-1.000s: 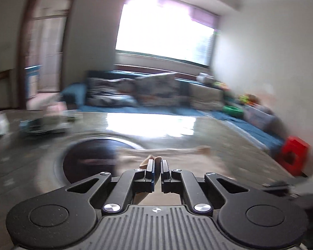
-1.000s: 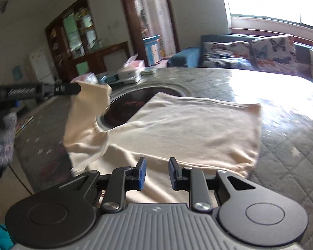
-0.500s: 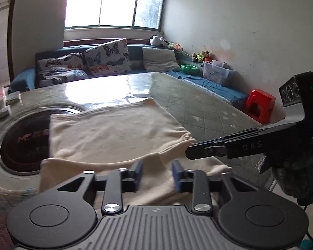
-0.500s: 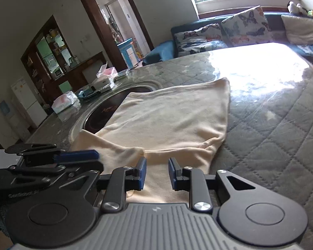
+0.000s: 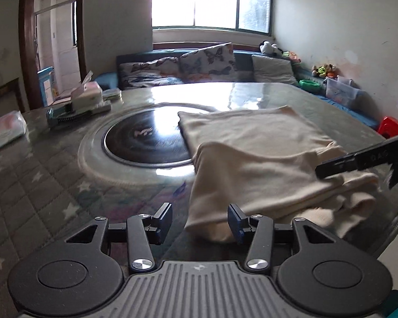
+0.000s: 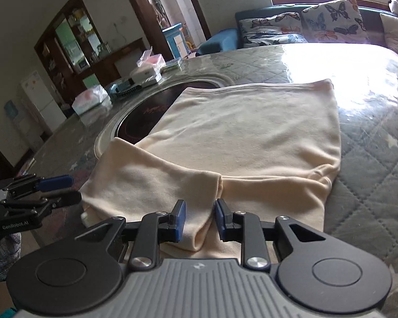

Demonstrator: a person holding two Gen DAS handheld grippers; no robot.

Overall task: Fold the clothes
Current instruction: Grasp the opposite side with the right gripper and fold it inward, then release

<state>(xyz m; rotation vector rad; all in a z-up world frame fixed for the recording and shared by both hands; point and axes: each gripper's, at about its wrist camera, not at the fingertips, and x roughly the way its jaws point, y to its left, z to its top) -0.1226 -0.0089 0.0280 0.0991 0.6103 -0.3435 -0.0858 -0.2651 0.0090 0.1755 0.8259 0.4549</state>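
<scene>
Garment folded on the counter, both my grippers empty.
Left wrist view: my left gripper [image 5: 199, 221] has its fingers spread wide, holding nothing, just short of the cream garment's [image 5: 254, 159] near corner on the glass-topped counter [image 5: 39, 185]. Right wrist view: my right gripper [image 6: 197, 221] has its fingers parted, hovering over the garment's near folded edge, gripping nothing.

"GenRobot.AI" in white letters on black body of left gripper [image 6: 53, 190], seen in right wrist view. Partial, blurred letters, perhaps "DAS", on black arm of right gripper [image 5: 331, 168]. Reddish lettering on dark round hotplate [image 5: 146, 143] illegible.
</scene>
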